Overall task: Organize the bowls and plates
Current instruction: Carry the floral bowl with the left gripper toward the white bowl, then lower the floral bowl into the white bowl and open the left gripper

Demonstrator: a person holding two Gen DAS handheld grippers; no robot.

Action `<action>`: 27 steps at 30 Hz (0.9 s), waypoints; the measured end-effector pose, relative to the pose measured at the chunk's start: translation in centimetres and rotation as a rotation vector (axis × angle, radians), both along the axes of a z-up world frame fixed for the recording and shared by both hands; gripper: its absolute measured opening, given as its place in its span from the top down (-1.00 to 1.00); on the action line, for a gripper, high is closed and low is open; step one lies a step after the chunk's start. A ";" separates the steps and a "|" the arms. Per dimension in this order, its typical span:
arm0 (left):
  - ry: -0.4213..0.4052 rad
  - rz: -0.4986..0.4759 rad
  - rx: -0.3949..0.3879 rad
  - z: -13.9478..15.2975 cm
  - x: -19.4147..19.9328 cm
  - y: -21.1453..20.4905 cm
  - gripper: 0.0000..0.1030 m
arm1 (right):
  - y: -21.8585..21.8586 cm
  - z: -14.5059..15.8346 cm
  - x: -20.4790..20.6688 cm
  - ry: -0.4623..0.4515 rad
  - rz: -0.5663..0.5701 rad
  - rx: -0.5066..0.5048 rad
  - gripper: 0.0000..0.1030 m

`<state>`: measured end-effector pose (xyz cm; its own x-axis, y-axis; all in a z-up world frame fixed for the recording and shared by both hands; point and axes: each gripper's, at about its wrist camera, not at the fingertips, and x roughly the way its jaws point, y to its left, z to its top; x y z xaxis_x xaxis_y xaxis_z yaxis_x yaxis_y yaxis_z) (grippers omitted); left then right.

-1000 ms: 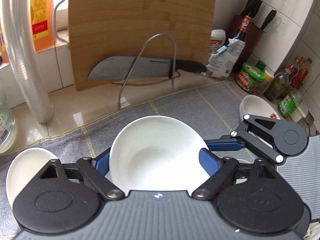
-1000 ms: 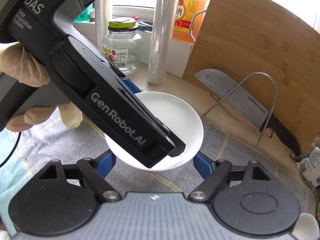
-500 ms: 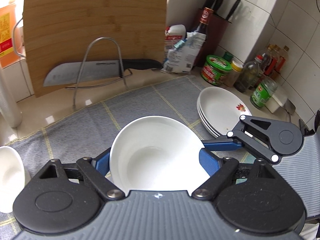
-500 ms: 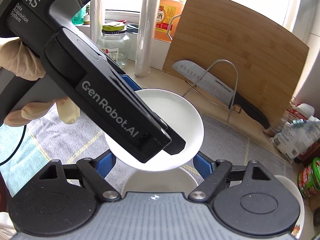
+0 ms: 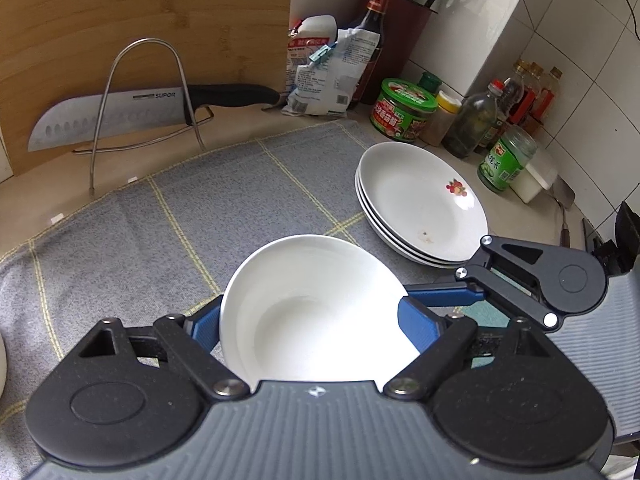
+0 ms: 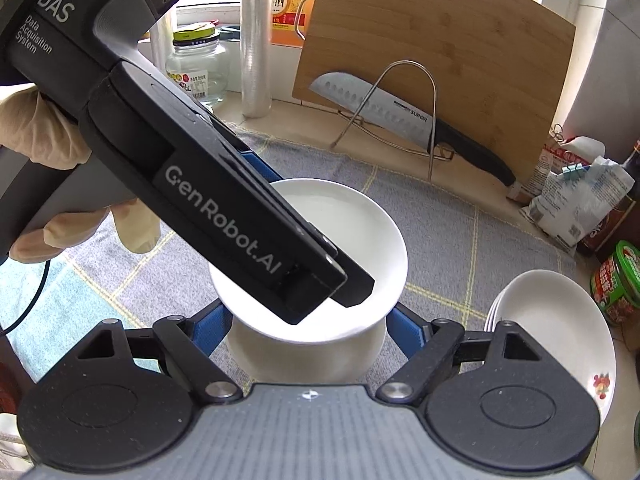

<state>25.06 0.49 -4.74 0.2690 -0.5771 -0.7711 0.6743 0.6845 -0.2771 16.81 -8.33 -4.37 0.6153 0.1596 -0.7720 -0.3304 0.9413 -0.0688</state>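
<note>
My left gripper (image 5: 310, 320) is shut on a plain white bowl (image 5: 320, 280), with a blue pad on each side, and holds it above the grey checked mat (image 5: 120, 240). In the right wrist view the same bowl (image 6: 360, 232) lies between the pads of my right gripper (image 6: 308, 328), which press on its near sides. The left tool's black body (image 6: 224, 200) slants across it. A second white bowl (image 6: 304, 360) shows directly beneath; I cannot tell whether the two touch. A stack of three white plates (image 5: 420, 200) lies on the mat to the right.
A person's gloved hand (image 6: 36, 132) holds the left tool. At the back a knife (image 5: 112, 114) rests in a wire rack against a bamboo board (image 5: 160, 20). Jars and bottles (image 5: 404, 108) line the tiled corner by the plates (image 6: 552, 320).
Both grippers have carried the bowl to the right over the mat. The plate stack has come fully into view, the small white dish at the left has slid out, and a second bowl has appeared below.
</note>
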 end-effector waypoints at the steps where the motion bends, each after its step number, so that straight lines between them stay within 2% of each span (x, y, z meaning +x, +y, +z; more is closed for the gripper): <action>1: 0.005 0.000 -0.001 -0.1 0.0 -0.1 -0.71 | -0.1 0.0 -0.1 0.003 -0.002 0.003 -0.69; 27: 0.035 -0.006 0.020 -1.9 -0.5 -0.9 -0.72 | -0.8 -1.4 -0.2 0.071 -0.012 0.028 -0.69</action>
<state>24.55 -0.42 -6.67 0.2382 -0.5627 -0.7916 0.6687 0.6861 -0.2865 16.59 -9.10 -5.76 0.5609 0.1750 -0.8092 -0.3222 0.9465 -0.0186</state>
